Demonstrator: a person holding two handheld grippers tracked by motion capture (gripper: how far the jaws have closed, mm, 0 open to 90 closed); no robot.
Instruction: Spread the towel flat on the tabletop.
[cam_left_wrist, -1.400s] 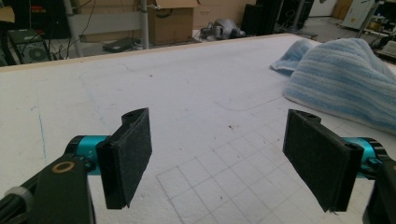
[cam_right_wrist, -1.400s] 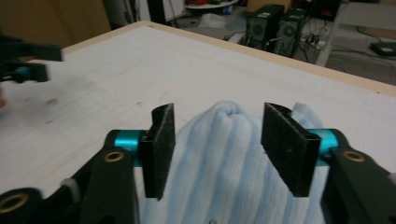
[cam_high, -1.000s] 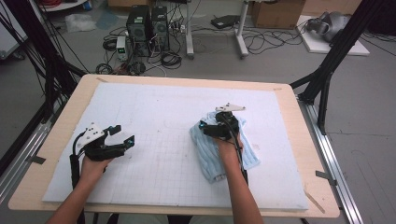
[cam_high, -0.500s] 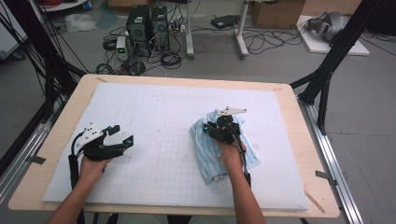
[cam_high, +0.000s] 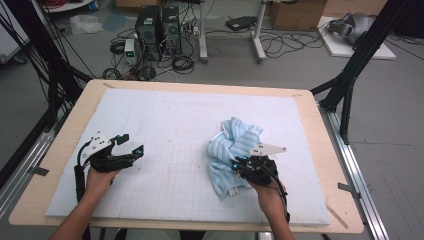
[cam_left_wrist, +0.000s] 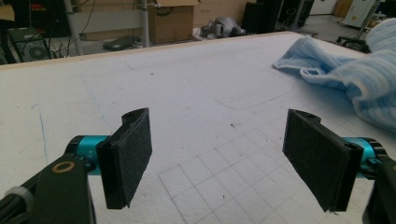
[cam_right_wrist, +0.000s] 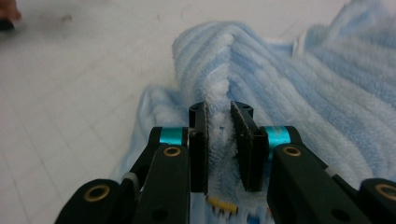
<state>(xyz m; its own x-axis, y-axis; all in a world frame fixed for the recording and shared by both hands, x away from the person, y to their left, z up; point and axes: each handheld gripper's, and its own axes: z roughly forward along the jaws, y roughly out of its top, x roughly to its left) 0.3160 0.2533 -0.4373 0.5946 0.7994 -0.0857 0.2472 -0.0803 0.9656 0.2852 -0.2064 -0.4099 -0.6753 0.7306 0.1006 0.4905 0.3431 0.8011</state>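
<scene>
— Since the earlier frame, right tongs (cam_high: 240, 166) slid toward the near edge of the desk (cam_high: 60, 150), dragging the blue towel (cam_high: 232, 145) into a longer, bunched ridge. Left tongs (cam_high: 131, 145) kept their place.

— State of each?

— Right tongs had just been closing; in the right gripper view their pads (cam_right_wrist: 201, 144) pinched a raised fold of the towel (cam_right_wrist: 289, 84) between them. Left tongs (cam_left_wrist: 224, 158) stood wide, nothing between, hovering over the white gridded mat (cam_left_wrist: 187, 93).

— Towel's position?

— Right of centre on the mat (cam_high: 175, 125), crumpled, well apart from the left tongs.
</scene>
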